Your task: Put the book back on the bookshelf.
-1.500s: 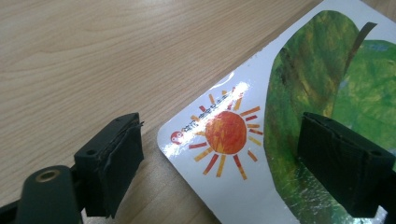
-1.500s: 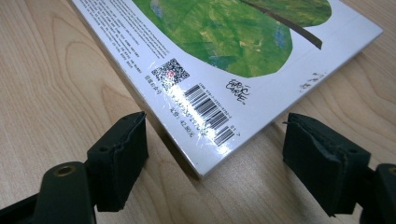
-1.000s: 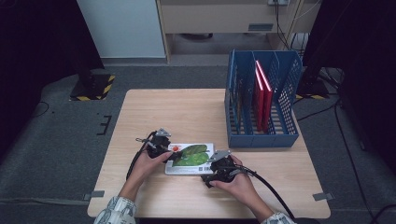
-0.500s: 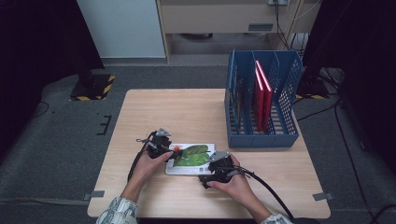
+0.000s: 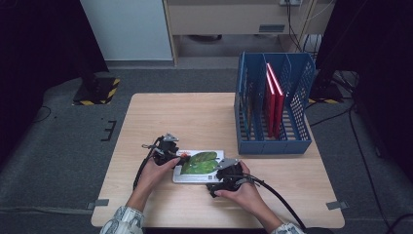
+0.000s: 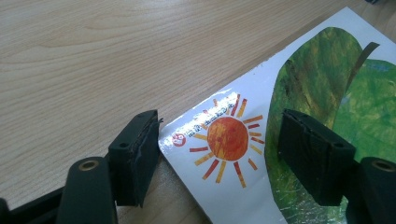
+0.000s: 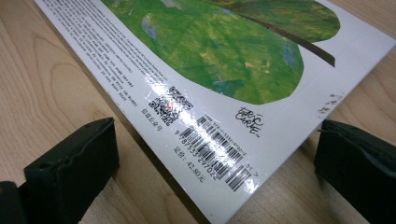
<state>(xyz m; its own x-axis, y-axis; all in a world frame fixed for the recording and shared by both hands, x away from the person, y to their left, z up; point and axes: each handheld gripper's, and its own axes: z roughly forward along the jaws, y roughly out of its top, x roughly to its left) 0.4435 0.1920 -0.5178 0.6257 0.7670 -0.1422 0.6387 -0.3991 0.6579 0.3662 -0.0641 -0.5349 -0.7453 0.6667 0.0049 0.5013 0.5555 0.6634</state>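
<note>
Picture book (image 5: pixel 198 166) flat on tabletop (image 5: pixel 195 117), long axis spanning left gripper (image 5: pixel 169 152) and right gripper (image 5: pixel 225 179); both fingers open astride opposite corners, left just narrowing

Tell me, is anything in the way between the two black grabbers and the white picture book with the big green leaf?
Nothing visible is. The left gripper has its jaws astride the corner of the white picture book by the orange sun, and they have just been closing. The right gripper stands open around the barcode corner.
</note>
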